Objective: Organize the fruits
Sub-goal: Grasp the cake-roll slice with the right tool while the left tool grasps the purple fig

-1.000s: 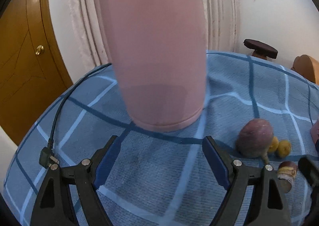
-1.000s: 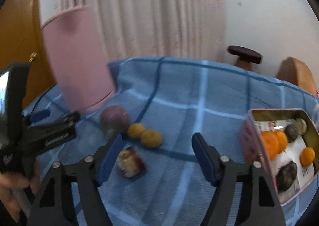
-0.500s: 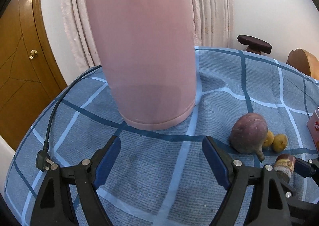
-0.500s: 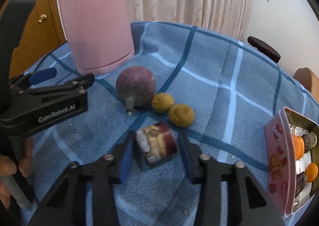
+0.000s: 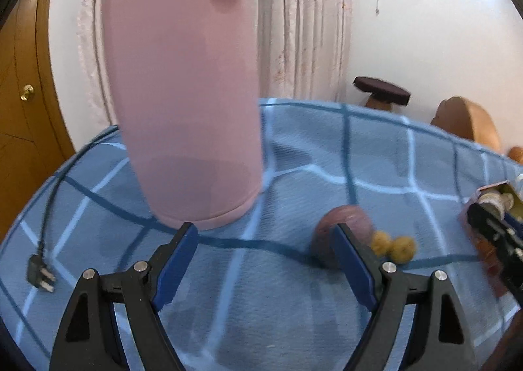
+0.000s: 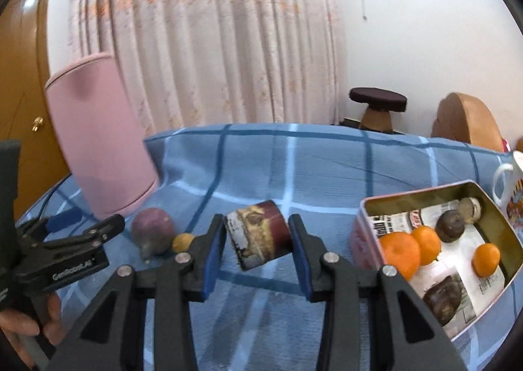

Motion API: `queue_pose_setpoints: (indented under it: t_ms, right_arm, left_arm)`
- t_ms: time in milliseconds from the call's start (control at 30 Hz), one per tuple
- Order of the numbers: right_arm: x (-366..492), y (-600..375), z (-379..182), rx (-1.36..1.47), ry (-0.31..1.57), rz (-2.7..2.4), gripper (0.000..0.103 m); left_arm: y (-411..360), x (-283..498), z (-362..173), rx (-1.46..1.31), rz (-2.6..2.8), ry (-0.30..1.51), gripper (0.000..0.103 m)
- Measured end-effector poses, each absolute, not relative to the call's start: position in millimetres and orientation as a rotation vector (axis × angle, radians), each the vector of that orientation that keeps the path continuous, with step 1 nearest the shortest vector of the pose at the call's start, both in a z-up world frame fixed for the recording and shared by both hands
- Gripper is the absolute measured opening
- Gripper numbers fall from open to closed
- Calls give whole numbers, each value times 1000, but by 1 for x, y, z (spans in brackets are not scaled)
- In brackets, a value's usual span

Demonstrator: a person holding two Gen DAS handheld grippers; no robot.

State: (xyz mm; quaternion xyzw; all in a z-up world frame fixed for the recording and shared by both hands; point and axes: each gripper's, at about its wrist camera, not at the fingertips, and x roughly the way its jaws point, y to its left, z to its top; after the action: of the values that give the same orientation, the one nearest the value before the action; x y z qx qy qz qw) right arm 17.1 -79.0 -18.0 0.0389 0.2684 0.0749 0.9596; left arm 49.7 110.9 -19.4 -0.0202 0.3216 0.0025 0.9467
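Blue checked cloth on bench | right tongs pinched on dark-red cylindrical fruit piece, held tilted above cloth | open pink metal tin with oranges lies right, nearer right hand | left tongs spread, nothing held

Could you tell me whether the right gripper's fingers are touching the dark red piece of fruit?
Touching. In the right wrist view, both blue fingers press against the sides of the dark red piece of fruit, which is held above the blue cloth.
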Motion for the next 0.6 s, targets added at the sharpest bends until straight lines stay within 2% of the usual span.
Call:
queue_pose_setpoints:
  t_ms: [333,600]
  right_arm:
    - [24,-86,-17,97,549,135,42]
    - [30,-94,-20,124,575,128,42]
  left_arm:
    - [63,92,-20,-14,-25,696,85]
    - [62,105,-30,-66,-101,760,85]
